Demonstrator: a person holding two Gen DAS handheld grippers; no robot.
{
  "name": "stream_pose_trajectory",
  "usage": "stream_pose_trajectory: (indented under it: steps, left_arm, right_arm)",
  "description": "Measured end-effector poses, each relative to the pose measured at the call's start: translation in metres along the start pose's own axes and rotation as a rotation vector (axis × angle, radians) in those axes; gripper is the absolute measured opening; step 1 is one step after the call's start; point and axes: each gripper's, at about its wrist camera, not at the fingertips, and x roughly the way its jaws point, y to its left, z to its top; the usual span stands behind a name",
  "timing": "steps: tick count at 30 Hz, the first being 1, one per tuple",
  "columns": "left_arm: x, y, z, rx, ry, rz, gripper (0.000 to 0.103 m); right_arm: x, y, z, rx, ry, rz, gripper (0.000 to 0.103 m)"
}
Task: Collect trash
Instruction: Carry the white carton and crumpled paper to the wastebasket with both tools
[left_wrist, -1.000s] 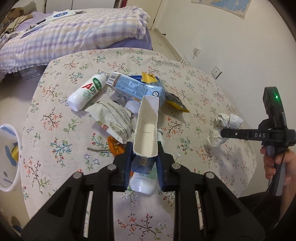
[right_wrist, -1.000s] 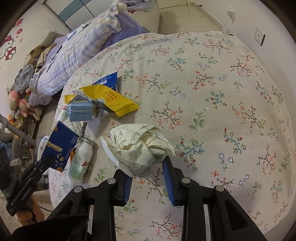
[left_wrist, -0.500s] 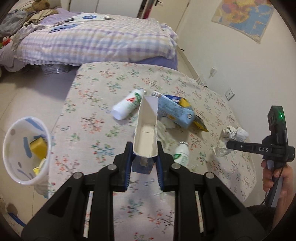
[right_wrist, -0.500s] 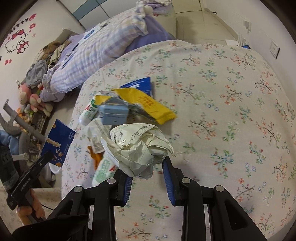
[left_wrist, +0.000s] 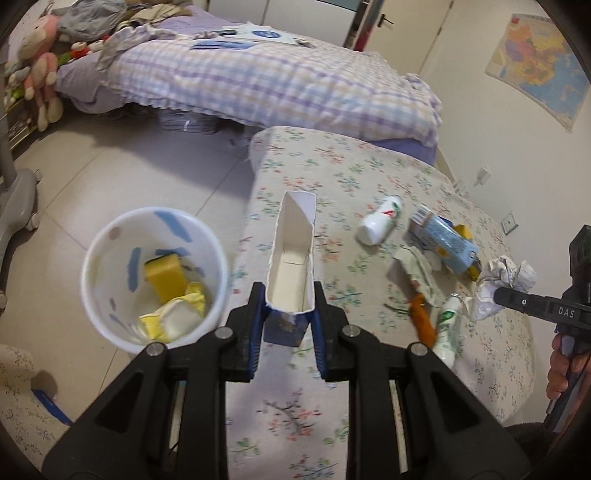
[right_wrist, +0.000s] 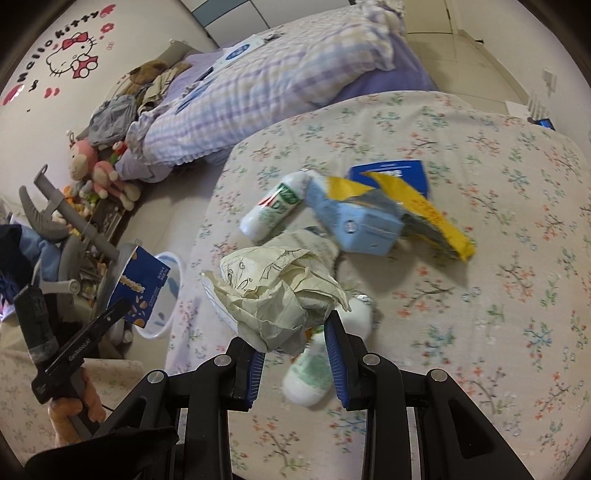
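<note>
My left gripper (left_wrist: 289, 317) is shut on an opened blue carton (left_wrist: 291, 254) with a white inside, held over the table's left edge beside the white trash bin (left_wrist: 110, 236) on the floor. The carton also shows in the right wrist view (right_wrist: 142, 288), next to the bin (right_wrist: 171, 288). My right gripper (right_wrist: 295, 354) is shut on a crumpled paper ball (right_wrist: 273, 295), which also shows in the left wrist view (left_wrist: 498, 284), held above the table. On the floral table (left_wrist: 369, 177) lie two white bottles (left_wrist: 380, 221) (left_wrist: 447, 328), a light blue carton (left_wrist: 443, 240) and wrappers (right_wrist: 424, 210).
The bin holds yellow and white trash (left_wrist: 170, 291). A bed with a checked quilt (left_wrist: 258, 77) stands behind the table. Stuffed toys (right_wrist: 96, 170) and a grey chair base (left_wrist: 18, 199) are on the floor to the left. The wall (left_wrist: 480, 122) is at the right.
My left gripper has swung left with the carton, from over the trash pile to the table edge beside the bin. My right gripper has moved left over the pile with the paper ball.
</note>
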Motion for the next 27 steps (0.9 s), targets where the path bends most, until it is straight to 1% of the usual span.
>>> stream_pose_trajectory:
  steps: [4, 10, 20, 22, 23, 24, 25, 26, 27]
  left_arm:
    - [-0.005, 0.031, -0.003, -0.052, -0.002, 0.042, 0.025]
    - [-0.006, 0.067, -0.007, -0.123, 0.009, 0.086, 0.025]
    - [-0.005, 0.105, -0.008, -0.213, 0.018, 0.127, 0.026]
    - [-0.004, 0.110, -0.007, -0.227, 0.012, 0.123, 0.026]
    - [-0.004, 0.112, -0.007, -0.233, 0.007, 0.119, 0.029]
    - [-0.002, 0.113, -0.007, -0.240, 0.015, 0.109, 0.042]
    - [-0.001, 0.114, -0.007, -0.250, 0.028, 0.113, 0.052]
    - [0.000, 0.116, -0.007, -0.265, 0.037, 0.130, 0.071]
    - [-0.001, 0.116, -0.008, -0.271, 0.033, 0.141, 0.076]
  right_arm:
    - [0.016, 0.021, 0.001, -0.022, 0.015, 0.017, 0.032]
    - [0.038, 0.059, 0.000, -0.081, 0.030, 0.034, 0.032]
    - [0.084, 0.106, -0.006, -0.143, 0.079, 0.056, 0.032]
    - [0.091, 0.112, -0.007, -0.149, 0.087, 0.064, 0.032]
    - [0.095, 0.116, -0.007, -0.155, 0.091, 0.068, 0.032]
    - [0.097, 0.117, -0.007, -0.159, 0.092, 0.069, 0.032]
    - [0.100, 0.120, -0.008, -0.166, 0.095, 0.069, 0.032]
    - [0.102, 0.122, -0.009, -0.172, 0.098, 0.069, 0.032]
    - [0.104, 0.125, -0.010, -0.179, 0.101, 0.069, 0.032]
